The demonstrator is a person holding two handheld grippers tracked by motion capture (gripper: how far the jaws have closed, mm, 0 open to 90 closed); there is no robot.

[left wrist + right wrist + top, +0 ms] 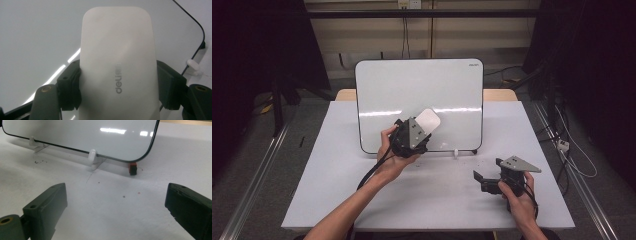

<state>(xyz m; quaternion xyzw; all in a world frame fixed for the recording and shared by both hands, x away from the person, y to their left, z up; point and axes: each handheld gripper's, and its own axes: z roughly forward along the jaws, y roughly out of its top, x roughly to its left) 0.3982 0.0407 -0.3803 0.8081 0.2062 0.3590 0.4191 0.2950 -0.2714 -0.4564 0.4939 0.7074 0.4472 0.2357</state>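
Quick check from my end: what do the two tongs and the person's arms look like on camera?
Both tongs, left and right, are black and blocky, each topped by a grey three-cornered plate with small holes. Black cables trail from both along the forearms. Up close, the jaws are dark, squared pads on arms with brass-coloured pivots. The forearms are bare, with no sleeves in sight.

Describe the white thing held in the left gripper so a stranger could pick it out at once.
Find the whiteboard standing upright on the table. Held up in front of its lower middle is the left gripper, its jaws shut on a white eraser. It is a smooth rounded slab with grey "deli" lettering, unlike the small white clip at the board's foot.
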